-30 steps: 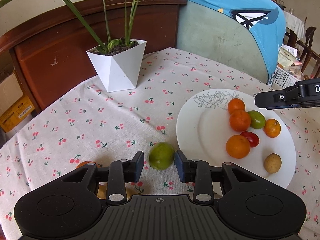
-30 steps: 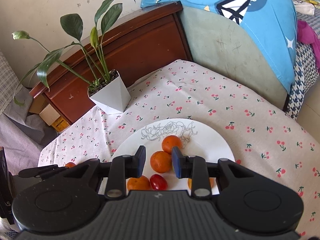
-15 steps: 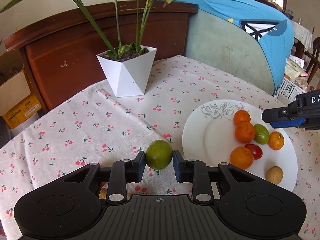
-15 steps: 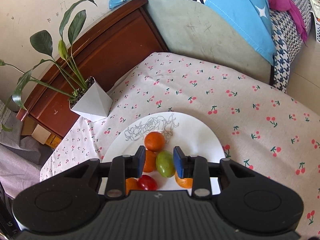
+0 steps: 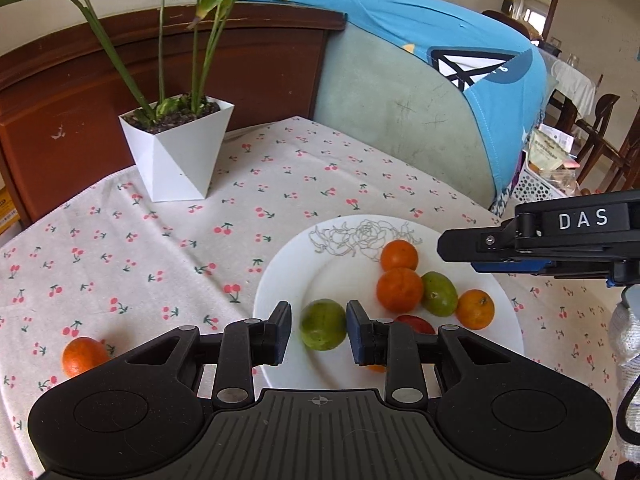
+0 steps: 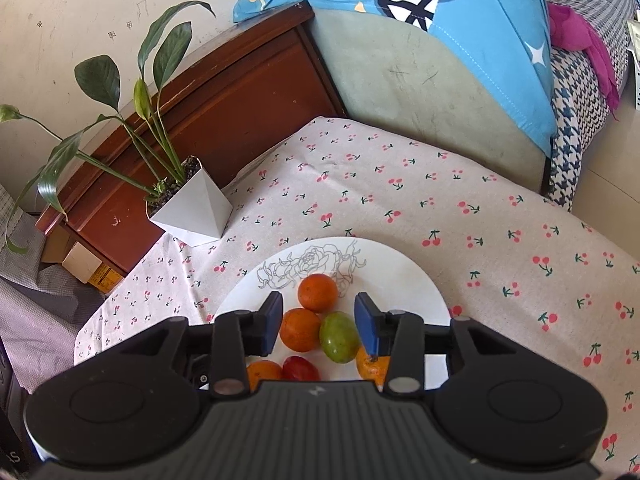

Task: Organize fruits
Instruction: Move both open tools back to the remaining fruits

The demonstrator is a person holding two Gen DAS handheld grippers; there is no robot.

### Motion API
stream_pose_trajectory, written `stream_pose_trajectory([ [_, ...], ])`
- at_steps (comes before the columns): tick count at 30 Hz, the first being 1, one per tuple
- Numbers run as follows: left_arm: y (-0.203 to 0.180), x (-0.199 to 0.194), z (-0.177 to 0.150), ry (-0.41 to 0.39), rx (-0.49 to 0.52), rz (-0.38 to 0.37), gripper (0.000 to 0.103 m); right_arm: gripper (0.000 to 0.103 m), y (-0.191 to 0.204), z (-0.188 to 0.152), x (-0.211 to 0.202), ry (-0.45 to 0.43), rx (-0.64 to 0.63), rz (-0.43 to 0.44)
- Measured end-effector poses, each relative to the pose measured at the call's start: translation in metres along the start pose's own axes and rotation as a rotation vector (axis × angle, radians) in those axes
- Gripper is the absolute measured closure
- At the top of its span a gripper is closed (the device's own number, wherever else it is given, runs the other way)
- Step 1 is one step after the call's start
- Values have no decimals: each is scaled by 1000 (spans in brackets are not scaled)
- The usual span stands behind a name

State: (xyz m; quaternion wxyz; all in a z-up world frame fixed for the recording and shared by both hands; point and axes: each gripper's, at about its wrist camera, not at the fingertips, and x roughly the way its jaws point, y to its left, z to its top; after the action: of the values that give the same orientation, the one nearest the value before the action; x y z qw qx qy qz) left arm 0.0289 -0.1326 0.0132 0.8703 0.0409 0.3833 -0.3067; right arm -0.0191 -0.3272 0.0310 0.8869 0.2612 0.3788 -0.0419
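A cherry-print tablecloth covers the table. A white plate sits near the right. The left gripper is open, a round green fruit lying on the plate between its fingers, untouched. The right gripper hangs open above 2 fruits. 1 orange lies on the cloth, left.

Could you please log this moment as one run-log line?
left gripper: open, green fruit between jaws, over plate | right gripper: open above plate | orange on tablecloth
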Motion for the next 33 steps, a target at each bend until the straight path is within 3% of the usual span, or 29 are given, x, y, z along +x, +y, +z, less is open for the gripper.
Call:
stream_pose_trajectory([
  [4,-6,-5,2,0,8,9,73,60,4,-1,0,3,-19,7],
  [8,2,-20,6,0,-26,52,57,58,10,-1,1,3,-41,22],
  [11,13,-34,11,-2,-67,88,52,58,18,-4,1,9,-58,43],
  [24,78,-96,-7,8,-270,299,50,58,74,-28,4,34,-232,197],
  [33,110,-106,-16,-19,-394,339,46,58,101,-52,21,90,-310,265],
])
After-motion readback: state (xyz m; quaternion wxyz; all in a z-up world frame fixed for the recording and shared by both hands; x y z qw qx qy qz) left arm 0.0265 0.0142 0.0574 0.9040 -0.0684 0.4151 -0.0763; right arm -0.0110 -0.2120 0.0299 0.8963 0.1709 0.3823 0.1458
